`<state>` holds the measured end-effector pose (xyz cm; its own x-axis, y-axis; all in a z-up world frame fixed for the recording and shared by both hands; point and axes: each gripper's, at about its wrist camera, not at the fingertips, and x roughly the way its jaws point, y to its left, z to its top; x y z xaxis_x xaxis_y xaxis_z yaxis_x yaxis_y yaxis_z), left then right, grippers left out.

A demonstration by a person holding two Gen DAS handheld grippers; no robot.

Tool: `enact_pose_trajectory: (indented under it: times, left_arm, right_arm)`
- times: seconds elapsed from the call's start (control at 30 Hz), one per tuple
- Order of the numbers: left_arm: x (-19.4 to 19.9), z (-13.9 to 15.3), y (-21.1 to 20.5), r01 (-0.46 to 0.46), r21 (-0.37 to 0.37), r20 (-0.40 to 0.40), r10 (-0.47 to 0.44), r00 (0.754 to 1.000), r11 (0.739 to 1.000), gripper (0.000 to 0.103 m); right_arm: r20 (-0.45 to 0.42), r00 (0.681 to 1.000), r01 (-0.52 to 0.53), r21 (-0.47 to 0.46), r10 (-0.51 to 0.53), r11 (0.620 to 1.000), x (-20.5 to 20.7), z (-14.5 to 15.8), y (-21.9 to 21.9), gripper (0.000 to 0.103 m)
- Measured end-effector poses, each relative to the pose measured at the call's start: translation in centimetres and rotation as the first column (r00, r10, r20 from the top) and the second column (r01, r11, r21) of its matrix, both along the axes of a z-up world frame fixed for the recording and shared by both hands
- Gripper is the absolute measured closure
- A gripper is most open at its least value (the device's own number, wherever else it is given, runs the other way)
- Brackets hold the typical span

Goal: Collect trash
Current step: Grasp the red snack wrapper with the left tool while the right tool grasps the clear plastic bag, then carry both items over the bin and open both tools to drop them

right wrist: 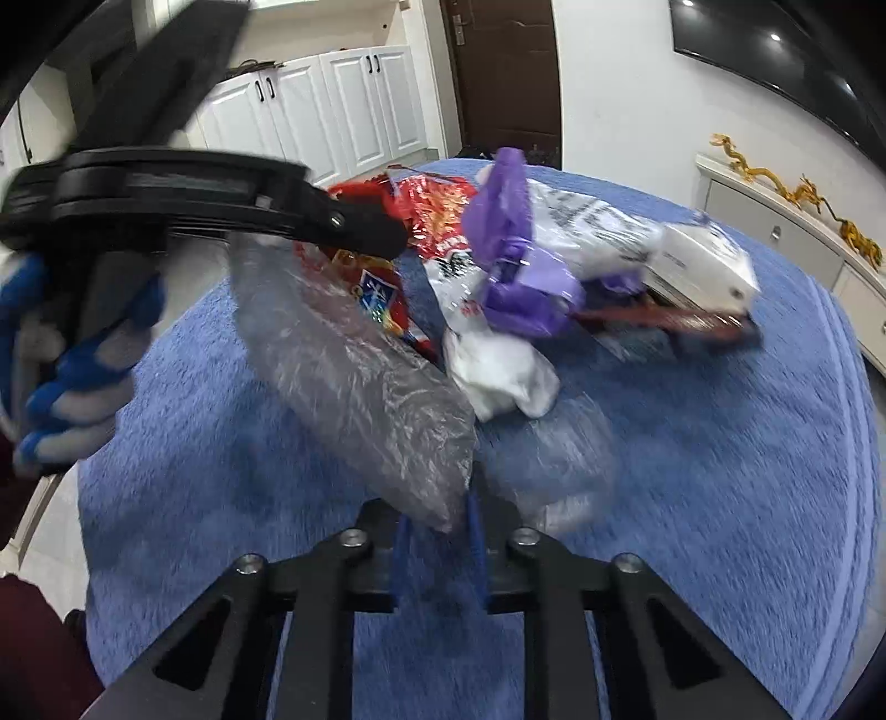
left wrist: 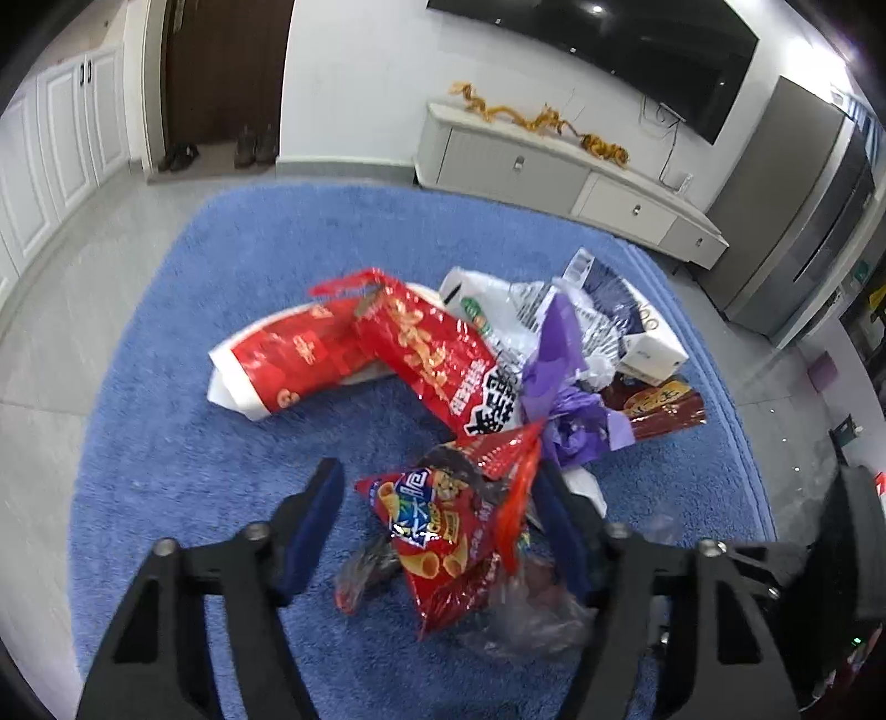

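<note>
A pile of trash lies on a blue rug (left wrist: 194,443): a long red snack bag (left wrist: 437,354), a red and white pack (left wrist: 282,360), white plastic (left wrist: 498,310), a purple bag (left wrist: 559,382) and a white box (left wrist: 648,343). My left gripper (left wrist: 437,504) is open, its fingers on either side of a small red snack bag (left wrist: 443,531) with clear plastic (left wrist: 526,609) beside it. My right gripper (right wrist: 440,531) is shut on a clear plastic bag (right wrist: 365,376). The left gripper (right wrist: 354,221) also shows in the right wrist view, held by a gloved hand (right wrist: 83,354).
A low TV cabinet (left wrist: 576,171) with gold dragon ornaments stands against the far wall under a television (left wrist: 637,50). White cupboards (right wrist: 332,105) and a dark door (right wrist: 504,72) lie beyond the rug. Grey tiled floor (left wrist: 66,310) surrounds the rug.
</note>
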<state>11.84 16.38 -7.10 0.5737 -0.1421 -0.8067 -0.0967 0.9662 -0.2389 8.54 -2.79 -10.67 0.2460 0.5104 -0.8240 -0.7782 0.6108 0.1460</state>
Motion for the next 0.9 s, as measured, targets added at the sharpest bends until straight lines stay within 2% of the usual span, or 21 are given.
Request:
enact_pose_trajectory:
  times: [0.1, 0.17, 0.3, 0.47, 0.53, 0.57, 0.6, 0.73, 0.83, 0.9]
  left_arm:
    - [0.4, -0.7, 0.5, -0.012, -0.055, -0.031, 0.011, 0.999, 0.998, 0.055]
    - [0.1, -0.8, 0.6, -0.019, -0.069, -0.034, 0.016, 0.999, 0.997, 0.055]
    - [-0.7, -0.5, 0.4, -0.021, -0.069, -0.032, 0.019, 0.999, 0.997, 0.055]
    - [-1.1, -0.6, -0.4, -0.024, -0.01, -0.036, 0.023, 0.999, 1.0, 0.055]
    - [-1.1, -1.1, -1.0, -0.022, 0.004, -0.043, 0.022, 0.999, 1.0, 0.074]
    - [-1.1, -1.2, -1.1, -0.017, -0.001, -0.047, 0.017, 0.999, 1.0, 0.09]
    - [-1.2, -1.1, -1.1, -0.021, -0.008, -0.045, 0.02, 0.999, 1.0, 0.093]
    - [-2.5, 0.6, -1.9, -0.022, -0.007, 0.017, 0.022, 1.0, 1.0, 0.098]
    - [-3.5, 2.9, -2.9, 0.002, 0.001, 0.079, -0.002, 0.997, 1.0, 0.099]
    - [-4.0, 4.2, -4.0, 0.035, -0.003, 0.107, -0.035, 0.994, 0.999, 0.099]
  right_arm:
    - [-0.014, 0.999, 0.038, 0.03, -0.038, 0.999, -0.6, 0.7, -2.3, 0.093]
    - [-0.022, 0.998, 0.066, 0.053, -0.065, 0.996, -0.9, 1.2, -3.5, 0.093]
    - [-0.03, 0.991, 0.135, 0.101, -0.133, 0.986, -0.7, 2.2, -5.8, 0.094]
    - [-0.005, 0.979, 0.203, 0.154, -0.205, 0.967, -1.6, 4.5, -7.9, 0.095]
    - [0.009, 0.974, 0.223, 0.165, -0.227, 0.961, -1.7, 5.2, -8.8, 0.095]
    - [0.017, 0.969, 0.239, 0.173, -0.245, 0.955, -2.1, 5.7, -9.7, 0.095]
    - [0.023, 0.966, 0.25, 0.179, -0.258, 0.952, -2.6, 6.0, -10.3, 0.095]
    - [0.032, 0.945, 0.31, 0.214, -0.324, 0.926, -4.3, 7.4, -13.2, 0.095]
    - [0.034, 0.922, 0.367, 0.244, -0.386, 0.898, -4.8, 8.1, -15.9, 0.095]
    - [0.04, 0.895, 0.42, 0.257, -0.444, 0.87, -5.0, 8.5, -18.3, 0.095]
